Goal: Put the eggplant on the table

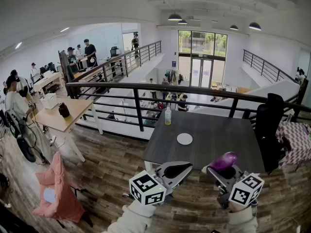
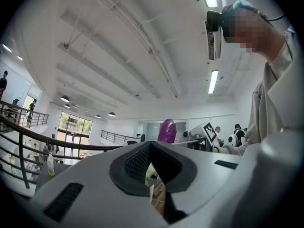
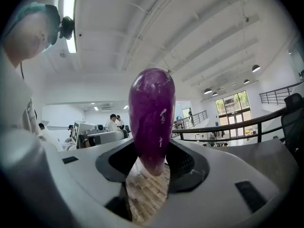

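Note:
A glossy purple eggplant (image 1: 223, 161) sticks up out of my right gripper (image 1: 224, 171), which hovers over the near edge of the dark table (image 1: 214, 140). In the right gripper view the eggplant (image 3: 152, 118) stands upright, its lower end pinched between the black pads of the right gripper (image 3: 151, 167), so that gripper is shut on it. My left gripper (image 1: 179, 169) is beside it at the table's near left corner, jaws together with nothing between them. From the left gripper (image 2: 151, 175) the eggplant (image 2: 167, 130) shows just beyond the jaws.
On the table lie a small white plate (image 1: 184, 139) and, at the far edge, a bottle (image 1: 168, 115) with yellow liquid. A black chair (image 1: 268, 118) stands at the table's right side. A black railing (image 1: 146, 89) runs behind. A pink-draped chair (image 1: 58, 188) stands at left on the wooden floor.

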Available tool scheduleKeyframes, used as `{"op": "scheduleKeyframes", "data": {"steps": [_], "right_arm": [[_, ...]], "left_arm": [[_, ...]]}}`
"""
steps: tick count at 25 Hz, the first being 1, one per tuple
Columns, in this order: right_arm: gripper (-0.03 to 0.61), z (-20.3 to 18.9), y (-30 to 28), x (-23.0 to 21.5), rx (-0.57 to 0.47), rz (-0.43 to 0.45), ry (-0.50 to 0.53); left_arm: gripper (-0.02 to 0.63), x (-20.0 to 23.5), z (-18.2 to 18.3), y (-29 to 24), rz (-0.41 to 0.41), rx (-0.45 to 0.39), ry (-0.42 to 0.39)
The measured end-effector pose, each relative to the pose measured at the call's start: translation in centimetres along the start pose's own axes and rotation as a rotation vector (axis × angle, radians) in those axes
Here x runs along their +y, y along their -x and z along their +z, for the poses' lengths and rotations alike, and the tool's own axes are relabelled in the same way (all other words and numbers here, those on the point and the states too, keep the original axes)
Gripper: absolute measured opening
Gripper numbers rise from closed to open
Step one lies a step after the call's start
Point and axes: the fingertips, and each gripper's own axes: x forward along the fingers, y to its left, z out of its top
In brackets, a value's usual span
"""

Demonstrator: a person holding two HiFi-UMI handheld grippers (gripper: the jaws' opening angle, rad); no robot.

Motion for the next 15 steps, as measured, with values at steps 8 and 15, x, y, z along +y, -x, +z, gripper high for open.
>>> {"op": "scheduleKeyframes", "data": {"steps": [8,15], "right_arm": [[0.196,-0.13,-0.26,0.23,0.003,0.009,0.005],[0.196,-0.04,0.07,-0.08,0.020,0.015,-0.008]], "left_arm": [[0.006,0.09,-0.07,0.08,0.007,-0.008,0.007],[0.006,-0.21,-0.41,-0.79,0.007,0.000,0.021]]}}
